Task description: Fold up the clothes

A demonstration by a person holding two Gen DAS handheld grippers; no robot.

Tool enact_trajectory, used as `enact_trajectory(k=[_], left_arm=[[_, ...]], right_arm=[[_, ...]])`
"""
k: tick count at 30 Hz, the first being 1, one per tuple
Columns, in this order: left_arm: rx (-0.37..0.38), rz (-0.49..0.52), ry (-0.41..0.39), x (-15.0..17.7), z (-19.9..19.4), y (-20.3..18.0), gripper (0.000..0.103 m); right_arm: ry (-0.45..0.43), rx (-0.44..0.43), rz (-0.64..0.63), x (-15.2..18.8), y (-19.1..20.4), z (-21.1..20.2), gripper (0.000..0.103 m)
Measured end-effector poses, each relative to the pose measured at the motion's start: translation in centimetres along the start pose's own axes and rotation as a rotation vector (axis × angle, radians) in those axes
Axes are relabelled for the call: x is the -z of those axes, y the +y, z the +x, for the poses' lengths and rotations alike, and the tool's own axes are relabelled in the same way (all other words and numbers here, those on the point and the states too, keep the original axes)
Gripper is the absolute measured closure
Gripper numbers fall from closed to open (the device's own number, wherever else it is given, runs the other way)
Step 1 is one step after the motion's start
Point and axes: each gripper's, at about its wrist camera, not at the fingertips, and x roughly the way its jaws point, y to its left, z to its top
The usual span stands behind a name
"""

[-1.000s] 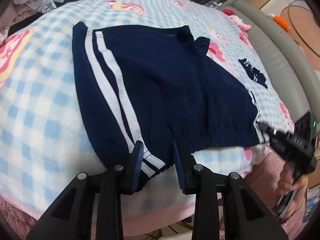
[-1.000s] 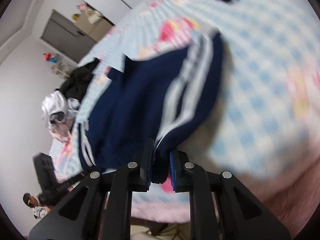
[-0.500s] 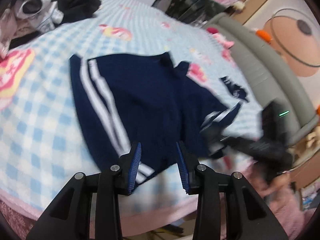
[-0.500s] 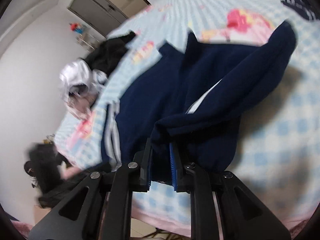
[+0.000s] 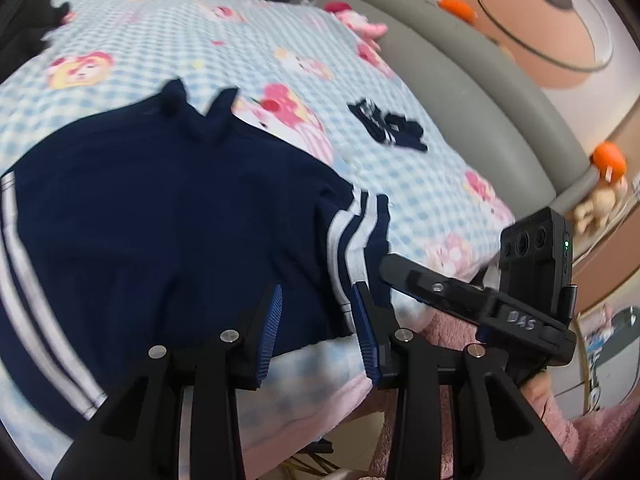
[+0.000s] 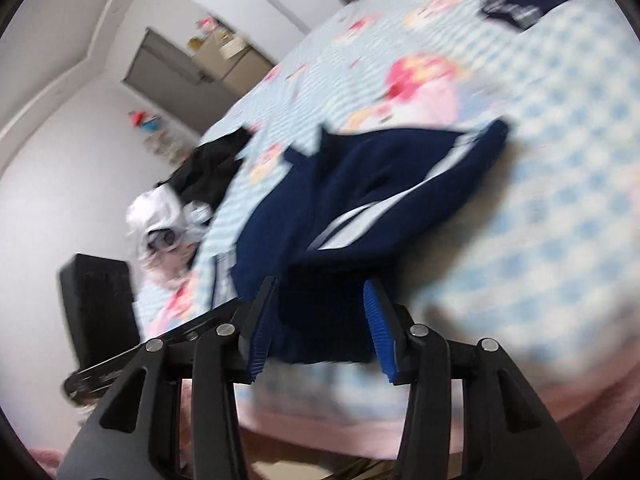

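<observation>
I am looking at a pair of navy shorts (image 5: 160, 220) with white side stripes, lying on the bed (image 5: 420, 184) over a blue-checked cartoon blanket. The near right side is doubled over onto the main panel, so the striped edge (image 5: 352, 236) is now sitting on top, toward 3 o'clock of the cloth in the left wrist view.

Handling judgement: the cloth is reading as light, soft knit, limp, not slippery and not fragile. It is sagging and creasing wherever it is unsupported, so I am expecting it to droop from any single pinch. Best holds are looking like the gathered waistband along the near edge and the hemmed corners, where the layers are thickest.

Left gripper (image 5: 316, 328): jaws are opening and standing spread. The near hem of the shorts is lying between and just beyond the pads at 12 o'clock; I am seeing no pad pressing on cloth.

Right gripper (image 6: 320, 328): jaws are opening, spread apart. The folded bulk is sitting between the pads and running away toward 1 o'clock; the frame is blurred, but the pads are appearing clear of the fabric on both sides, so I am reading this as a release.

A smaller dark garment (image 5: 388, 128) is lying well apart at 1 o'clock on the blanket.
</observation>
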Motion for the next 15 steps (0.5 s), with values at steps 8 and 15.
enact_trajectory(k=[8, 15], left_arm=[[0.018, 0.049, 0.059, -0.4, 2.7, -2.7, 0.056], [-0.048, 0.113, 0.074, -0.3, 4.0, -4.4, 0.056]], right_arm=[[0.026, 0.019, 0.117, 0.9, -3.3, 0.9, 0.057], [-0.065, 0.124, 0.151, -0.3, -4.4, -2.0, 0.057]])
